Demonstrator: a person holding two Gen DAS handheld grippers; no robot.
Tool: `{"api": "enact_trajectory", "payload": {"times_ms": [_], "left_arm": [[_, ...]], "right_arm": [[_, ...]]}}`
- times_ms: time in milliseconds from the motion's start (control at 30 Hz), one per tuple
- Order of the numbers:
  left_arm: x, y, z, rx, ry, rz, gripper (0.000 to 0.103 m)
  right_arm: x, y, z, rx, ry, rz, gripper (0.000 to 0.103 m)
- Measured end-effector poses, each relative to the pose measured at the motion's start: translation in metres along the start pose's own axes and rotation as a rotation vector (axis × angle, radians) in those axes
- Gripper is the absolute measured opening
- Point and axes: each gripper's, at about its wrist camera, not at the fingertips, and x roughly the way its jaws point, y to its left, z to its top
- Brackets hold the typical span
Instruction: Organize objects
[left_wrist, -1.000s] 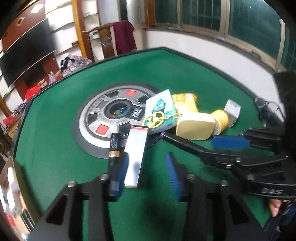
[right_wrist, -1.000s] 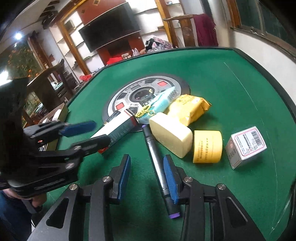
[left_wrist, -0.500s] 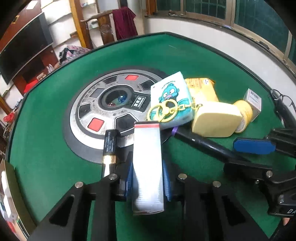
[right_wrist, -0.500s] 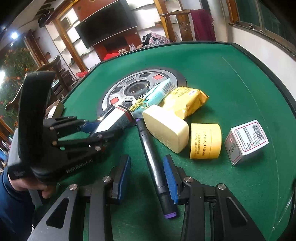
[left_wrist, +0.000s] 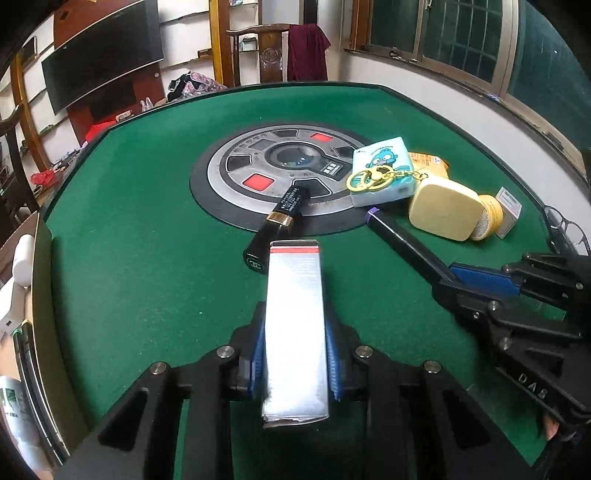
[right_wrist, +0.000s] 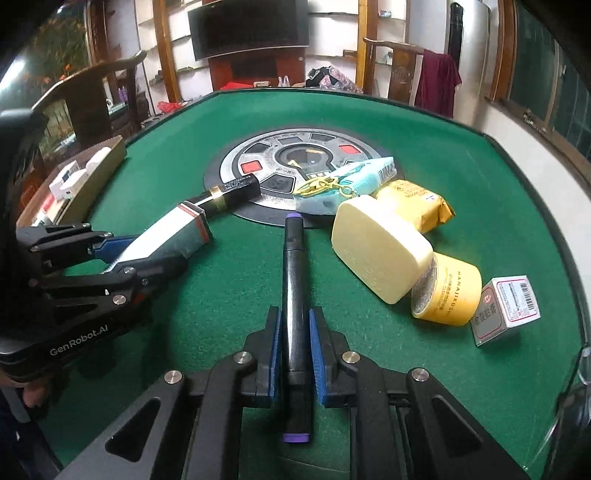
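Grasp step: left gripper (left_wrist: 295, 350) clamps the box (left_wrist: 295, 325); right gripper (right_wrist: 293, 354), fingers just closed, clamps the marker (right_wrist: 293, 280). Next, lift both clear.

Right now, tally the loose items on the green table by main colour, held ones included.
Yellow: 4 (case, jar, packet, keyring)
Black: 2 (marker, lipstick)
Silver/white: 2 (long box, barcode box)
Light blue: 1 (tissue pack)
Total: 9

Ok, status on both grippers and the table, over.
Left gripper shut on silver red-striped box. Right gripper just closed on black purple-capped marker. Black lipstick tube beside box tip; nothing blocking.
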Motion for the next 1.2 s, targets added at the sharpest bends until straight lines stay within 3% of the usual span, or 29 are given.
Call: {"api": "enact_trajectory", "payload": {"times_ms": [167, 633, 1200], "left_arm": [[0.000, 0.001, -0.002, 0.003, -0.015, 0.001, 0.026], [0.001, 0.001, 0.000, 0.002, -0.021, 0.010, 0.026], [-0.012, 0.026, 0.005, -0.119, -0.089, -0.040, 0.026]], "right_arm": [[-0.002, 0.006, -0.001, -0.040, -0.012, -0.049, 0.017], [-0.002, 0.008, 0.000, -0.010, -0.018, -0.061, 0.016], [-0.021, -0.003, 0.006, 0.130, -0.107, 0.072, 0.016]]}}
